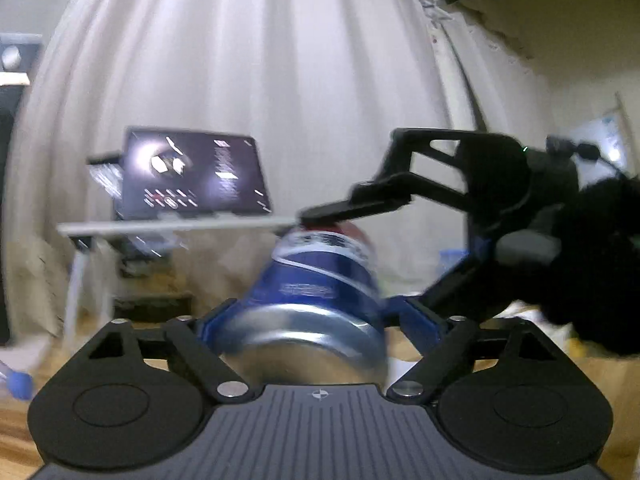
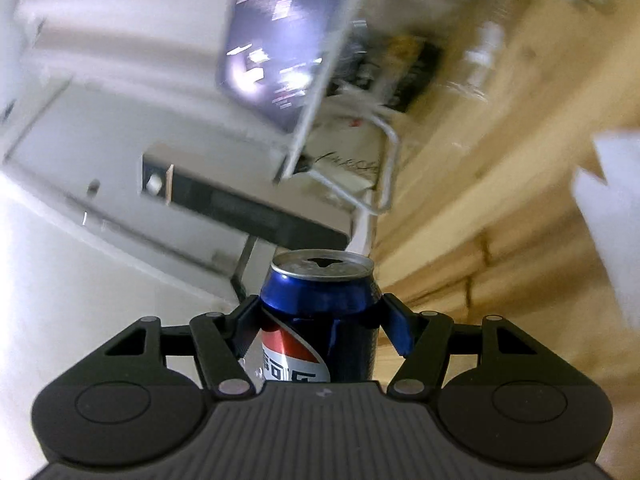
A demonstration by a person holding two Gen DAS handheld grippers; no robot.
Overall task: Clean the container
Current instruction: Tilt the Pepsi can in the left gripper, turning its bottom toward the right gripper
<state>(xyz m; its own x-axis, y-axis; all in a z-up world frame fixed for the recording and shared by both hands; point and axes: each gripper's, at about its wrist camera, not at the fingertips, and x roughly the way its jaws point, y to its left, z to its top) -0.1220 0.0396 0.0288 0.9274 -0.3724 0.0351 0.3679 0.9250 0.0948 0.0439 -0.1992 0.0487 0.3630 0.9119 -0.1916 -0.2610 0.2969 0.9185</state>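
Two grippers closed on one blue soda can [image 2: 318, 316] — each wrist view showed the can pinched between that gripper's own fingers. The left gripper [image 1: 310, 312] gripped the can near its silver base, which faced the camera. The right gripper [image 1: 320, 216] reached in from the right side of the left wrist view and held the far end of the can. In the right wrist view, the right gripper [image 2: 318, 320] clamped the upper body of the can, with the opened lid pointing away from the camera. The can was held in the air between the two tools. A lit monitor [image 1: 192, 176] stood on a small white desk [image 1: 176, 226] before a pale curtain [image 1: 248, 80] — all blurred.
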